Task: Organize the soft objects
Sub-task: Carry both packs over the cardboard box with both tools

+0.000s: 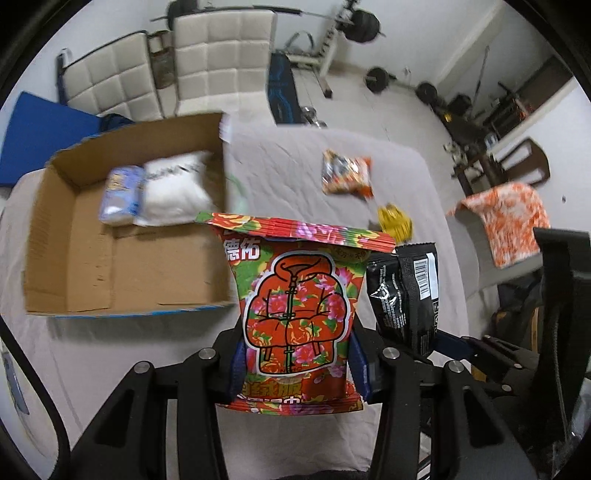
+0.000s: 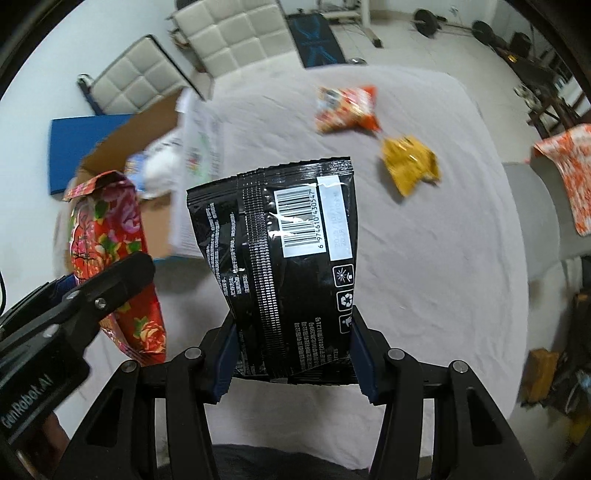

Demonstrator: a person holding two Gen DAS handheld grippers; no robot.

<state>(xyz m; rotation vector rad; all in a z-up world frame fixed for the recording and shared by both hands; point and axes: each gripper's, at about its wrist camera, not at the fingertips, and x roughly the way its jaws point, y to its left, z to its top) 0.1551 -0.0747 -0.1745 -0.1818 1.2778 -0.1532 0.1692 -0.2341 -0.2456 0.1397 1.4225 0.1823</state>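
My left gripper (image 1: 297,363) is shut on a red floral packet (image 1: 295,306), held upright above the grey sheet beside the open cardboard box (image 1: 122,269). The box holds a white pillow pack (image 1: 175,188) and a pale blue pack (image 1: 120,195). My right gripper (image 2: 293,363) is shut on a black packet (image 2: 284,258) with a barcode, held just right of the floral packet (image 2: 110,258); it also shows in the left wrist view (image 1: 406,295). An orange snack bag (image 2: 347,109) and a yellow bag (image 2: 410,166) lie farther on the sheet.
The grey sheet (image 2: 424,277) covers a bed-like surface. Two white padded chairs (image 1: 221,59) and a blue mat (image 1: 33,133) stand behind the box. An orange patterned cloth (image 1: 509,218) drapes a grey seat at right. Gym weights (image 1: 362,22) lie on the floor beyond.
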